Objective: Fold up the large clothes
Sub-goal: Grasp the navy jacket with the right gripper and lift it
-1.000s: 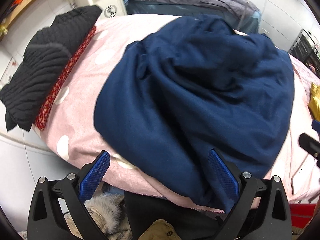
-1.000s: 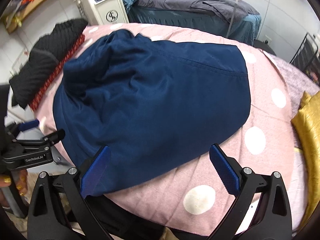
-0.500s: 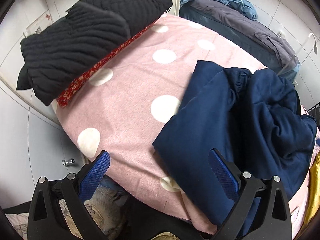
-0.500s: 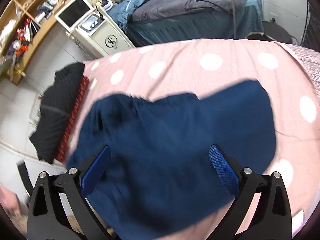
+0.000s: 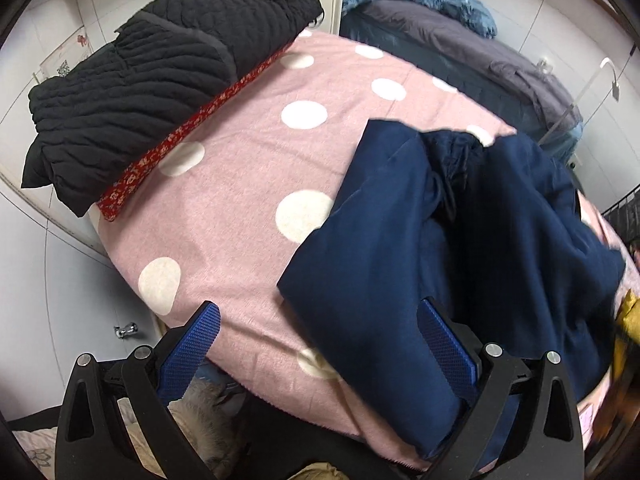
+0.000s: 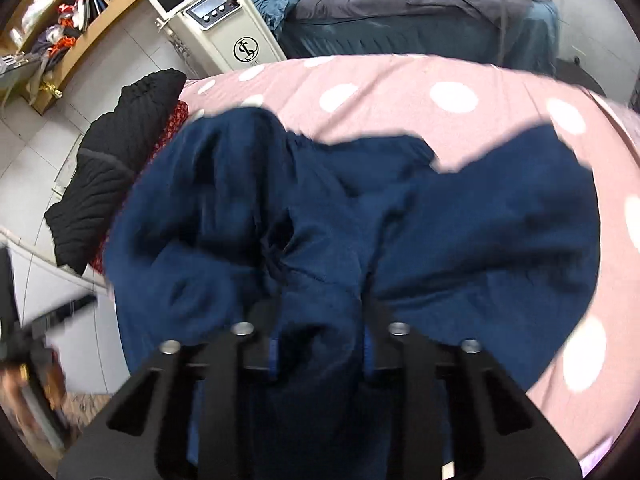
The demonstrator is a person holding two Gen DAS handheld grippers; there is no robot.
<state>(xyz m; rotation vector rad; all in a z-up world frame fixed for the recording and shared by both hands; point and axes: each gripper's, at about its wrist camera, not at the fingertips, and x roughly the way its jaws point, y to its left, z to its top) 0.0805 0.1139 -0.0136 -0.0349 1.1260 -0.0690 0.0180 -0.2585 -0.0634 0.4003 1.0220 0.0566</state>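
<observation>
A large navy garment (image 5: 460, 248) lies rumpled on the right part of a pink bed with white dots (image 5: 248, 184). My left gripper (image 5: 320, 344) hangs open over the bed's near edge. Its right finger (image 5: 444, 344) rests at the garment's near corner, and nothing sits between the pads. In the right wrist view the navy garment (image 6: 440, 220) fills the middle, blurred by motion. My right gripper (image 6: 320, 352) is low on it, its jaws closing with a bunched fold of navy cloth pinched between the pads.
A black quilted jacket (image 5: 140, 80) lies on a red floral cloth (image 5: 180, 140) along the bed's left side. A white machine with a screen (image 6: 216, 28) and a second bed with grey covers (image 6: 400, 8) stand behind. A yellow cloth (image 5: 628, 320) shows at the right edge.
My right gripper dropped onto the navy garment and went from wide open to closed around a fold of it. My left gripper swung left, so the garment now sits at its right.
</observation>
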